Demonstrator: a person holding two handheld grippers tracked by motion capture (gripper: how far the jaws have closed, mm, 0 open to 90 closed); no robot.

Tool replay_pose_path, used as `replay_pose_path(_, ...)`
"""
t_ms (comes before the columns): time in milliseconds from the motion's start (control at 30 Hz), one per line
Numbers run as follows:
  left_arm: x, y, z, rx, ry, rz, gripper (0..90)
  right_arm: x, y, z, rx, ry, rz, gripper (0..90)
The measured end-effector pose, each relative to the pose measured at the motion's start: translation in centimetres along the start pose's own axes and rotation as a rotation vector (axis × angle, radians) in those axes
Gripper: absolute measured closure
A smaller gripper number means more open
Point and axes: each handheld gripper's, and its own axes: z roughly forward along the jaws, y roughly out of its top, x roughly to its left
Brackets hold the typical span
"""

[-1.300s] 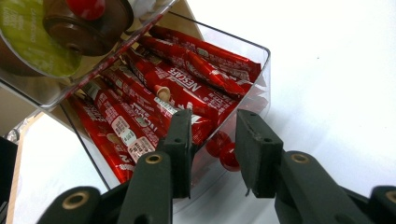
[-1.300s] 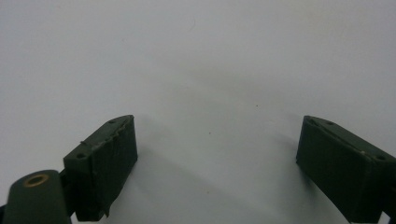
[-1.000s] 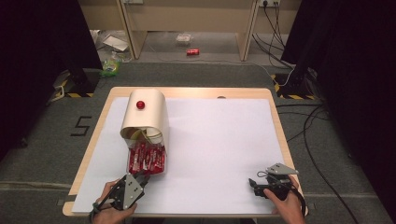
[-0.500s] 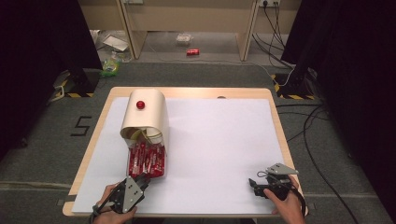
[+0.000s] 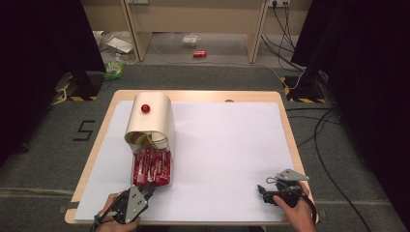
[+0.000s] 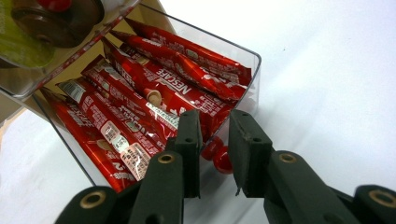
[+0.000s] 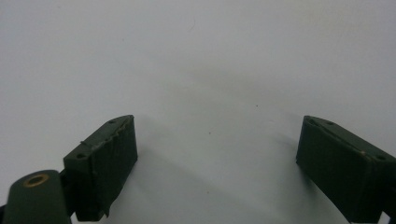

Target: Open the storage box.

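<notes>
While left gripper (image 6: 212, 140) jaws have just been narrowing around the red knob (image 6: 217, 153) on the front wall of the clear drawer (image 6: 243, 70), no firm pinch confirmed yet, pads seemingly just short of contact. Drawer standing pulled out from the cream organiser (image 5: 150, 118) at table (image 5: 232, 145) left, packed with red Nescafé sachets (image 6: 154, 88); right gripper (image 7: 215, 163) idle over the white sheet, jaws wide, nothing between. Best to centre knob between pads, close fully before any push or pull, then move straight along the drawer's run to avoid skewing or slipping off.
</notes>
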Motion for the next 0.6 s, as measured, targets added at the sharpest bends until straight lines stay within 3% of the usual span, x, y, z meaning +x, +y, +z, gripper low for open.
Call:
replay_pose_path(133, 0.09, 0.11, -0.19, 0.005, -0.015, 0.000, 73.3, -0.01, 0.00, 0.00, -0.001, 0.000, -0.001, 12.8)
replay_pose_path(233, 0.28, 0.31, -0.28, 0.022, -0.048, -0.010, 69.8, -0.01, 0.00, 0.00, 0.000, 0.000, -0.001, 12.8)
replay_pose_path(600, 0.48, 0.68, -0.53, 0.052, -0.084, -0.007, 68.8, -0.01, -0.01, 0.00, 0.000, 0.001, -0.001, 12.8)
